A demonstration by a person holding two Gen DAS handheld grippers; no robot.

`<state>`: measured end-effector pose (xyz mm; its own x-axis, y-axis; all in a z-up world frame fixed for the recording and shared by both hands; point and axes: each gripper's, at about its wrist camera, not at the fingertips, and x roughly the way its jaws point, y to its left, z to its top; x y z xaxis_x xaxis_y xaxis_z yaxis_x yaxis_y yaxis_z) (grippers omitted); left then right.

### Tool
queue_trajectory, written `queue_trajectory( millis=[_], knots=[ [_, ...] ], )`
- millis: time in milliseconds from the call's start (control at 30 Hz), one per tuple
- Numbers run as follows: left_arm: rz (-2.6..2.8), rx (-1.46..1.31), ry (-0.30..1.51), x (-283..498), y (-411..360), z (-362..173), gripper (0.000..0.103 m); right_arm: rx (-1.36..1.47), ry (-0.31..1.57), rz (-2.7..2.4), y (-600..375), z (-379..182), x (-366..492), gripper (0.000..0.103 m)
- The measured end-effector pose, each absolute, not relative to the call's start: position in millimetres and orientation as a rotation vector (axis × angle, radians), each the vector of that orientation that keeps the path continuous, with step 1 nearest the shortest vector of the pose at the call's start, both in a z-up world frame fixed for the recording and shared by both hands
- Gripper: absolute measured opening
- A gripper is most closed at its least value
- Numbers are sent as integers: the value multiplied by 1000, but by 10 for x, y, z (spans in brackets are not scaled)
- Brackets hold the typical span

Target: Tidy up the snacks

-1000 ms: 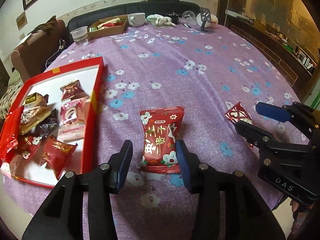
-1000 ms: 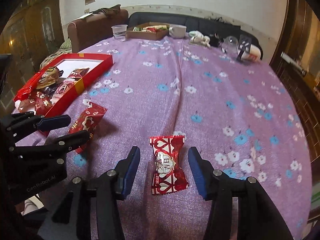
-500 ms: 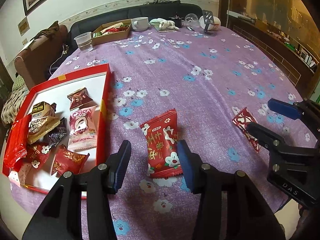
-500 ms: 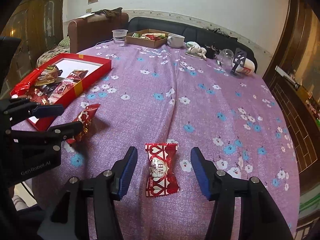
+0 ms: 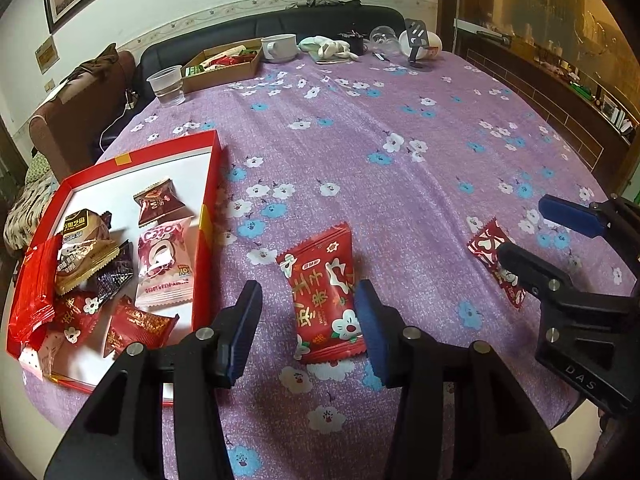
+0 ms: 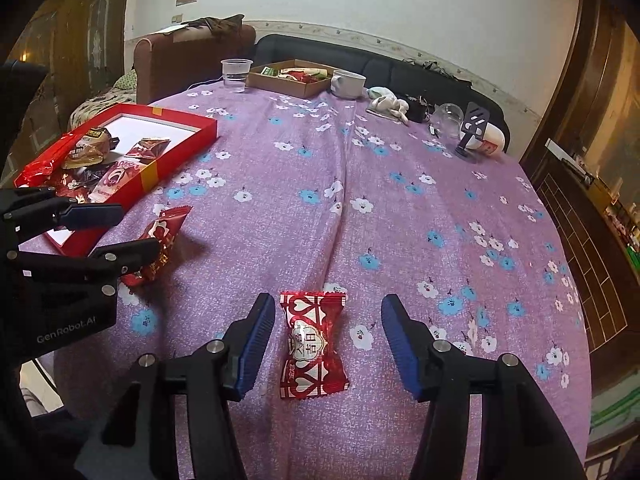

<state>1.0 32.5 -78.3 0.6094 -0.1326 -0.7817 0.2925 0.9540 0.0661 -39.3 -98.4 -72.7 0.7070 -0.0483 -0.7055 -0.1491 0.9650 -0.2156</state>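
A red snack packet with gold letters (image 5: 325,296) lies on the purple cloth between the fingers of my open left gripper (image 5: 308,326); it also shows in the right wrist view (image 6: 158,246). A red heart-patterned candy (image 6: 311,338) lies between the fingers of my open right gripper (image 6: 328,340); it also shows in the left wrist view (image 5: 494,258). Neither gripper touches its snack. A red box (image 5: 210,184) with several wrapped snacks sits at the left, also seen in the right wrist view (image 6: 176,140).
At the far edge stand a plastic cup (image 5: 166,85), a cardboard tray of snacks (image 5: 222,65), a white mug (image 5: 280,47), a cloth (image 5: 328,48) and a glass jar (image 5: 384,36). A sofa and an armchair stand behind the table.
Both grippers have drawn back and risen a little, so more of the table shows. Both stay open over the same snacks, which have not moved.
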Motion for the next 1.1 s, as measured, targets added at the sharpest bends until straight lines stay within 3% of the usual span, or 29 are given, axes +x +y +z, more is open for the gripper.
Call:
queue_trajectory(
  millis=[1100],
  knots=[
    [-247, 200, 877, 28, 320, -788, 47, -256, 785, 52, -1015, -720, -394, 57]
  ],
)
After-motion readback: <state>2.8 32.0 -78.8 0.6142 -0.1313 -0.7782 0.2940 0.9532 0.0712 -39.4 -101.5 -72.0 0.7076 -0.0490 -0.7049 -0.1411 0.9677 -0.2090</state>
